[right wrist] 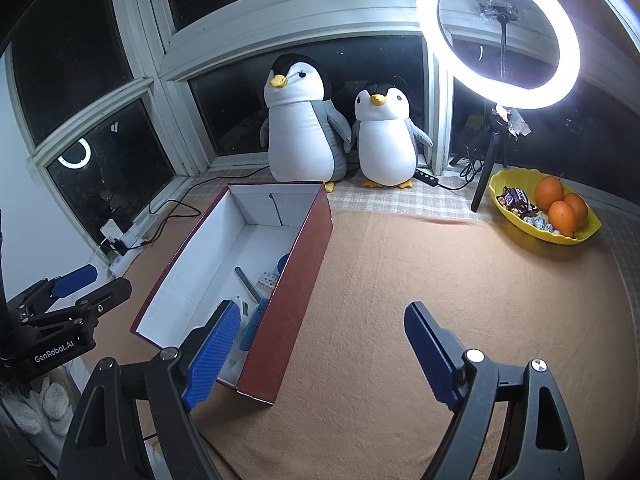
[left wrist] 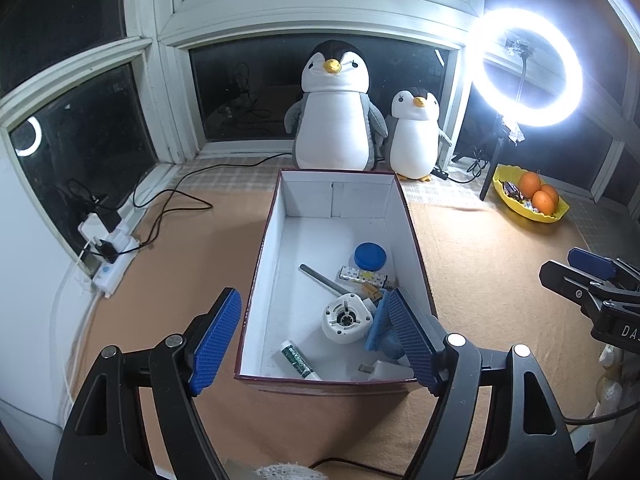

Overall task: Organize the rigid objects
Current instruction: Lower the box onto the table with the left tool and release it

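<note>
While my left claw (left wrist: 316, 336) hangs apart and empty over the near end of the box (left wrist: 256, 264), I see the blue-lidded jar (left wrist: 370, 257), tube (left wrist: 301, 364) and white part (left wrist: 347, 318) inside; my right claw (right wrist: 320, 352) gapes empty beside it.

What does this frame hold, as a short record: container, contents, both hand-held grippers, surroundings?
container: open box, dark red outside, white inside, on an orange cloth
contents: blue-lidded jar, grey stick, white round device, green-labelled tube, patterned packet
left hand-held gripper: open, empty, at the box's near end
right hand-held gripper: open, empty
surroundings: two plush penguins, ring light, yellow fruit bowl
</note>
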`<action>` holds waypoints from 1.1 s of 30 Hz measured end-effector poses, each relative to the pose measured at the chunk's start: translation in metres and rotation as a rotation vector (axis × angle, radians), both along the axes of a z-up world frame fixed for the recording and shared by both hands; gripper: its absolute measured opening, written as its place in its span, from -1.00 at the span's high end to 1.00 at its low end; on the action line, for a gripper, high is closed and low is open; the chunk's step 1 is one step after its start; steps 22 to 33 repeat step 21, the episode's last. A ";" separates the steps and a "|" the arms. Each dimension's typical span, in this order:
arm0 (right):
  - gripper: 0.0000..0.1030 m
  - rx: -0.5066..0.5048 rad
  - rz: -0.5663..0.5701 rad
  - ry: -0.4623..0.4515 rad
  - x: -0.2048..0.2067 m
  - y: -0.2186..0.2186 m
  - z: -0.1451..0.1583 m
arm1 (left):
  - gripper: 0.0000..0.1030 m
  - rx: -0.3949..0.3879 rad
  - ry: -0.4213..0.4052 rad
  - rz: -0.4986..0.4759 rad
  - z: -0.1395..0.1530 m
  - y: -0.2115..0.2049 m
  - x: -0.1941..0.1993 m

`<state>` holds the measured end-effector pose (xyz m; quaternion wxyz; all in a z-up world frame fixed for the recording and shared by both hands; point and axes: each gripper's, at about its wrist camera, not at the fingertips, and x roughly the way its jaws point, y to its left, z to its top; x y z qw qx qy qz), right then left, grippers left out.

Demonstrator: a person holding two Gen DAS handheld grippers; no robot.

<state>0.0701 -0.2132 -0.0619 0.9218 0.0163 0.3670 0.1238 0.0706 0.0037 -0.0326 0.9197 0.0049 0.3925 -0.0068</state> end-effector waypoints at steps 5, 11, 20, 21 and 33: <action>-0.57 0.001 0.000 0.004 0.001 0.002 -0.002 | -0.49 -0.002 0.005 -0.003 -0.001 0.000 0.001; -0.57 -0.001 -0.002 0.010 0.002 0.002 -0.004 | -0.49 0.000 0.000 -0.006 -0.002 -0.001 0.001; -0.57 0.001 -0.002 0.014 0.003 0.002 -0.005 | -0.49 0.000 0.005 -0.015 -0.002 -0.003 0.002; -0.58 0.001 -0.002 0.013 0.003 0.002 -0.005 | -0.49 -0.001 0.007 -0.013 -0.003 -0.003 0.002; -0.58 0.001 -0.002 0.013 0.003 0.002 -0.005 | -0.49 -0.001 0.007 -0.013 -0.003 -0.003 0.002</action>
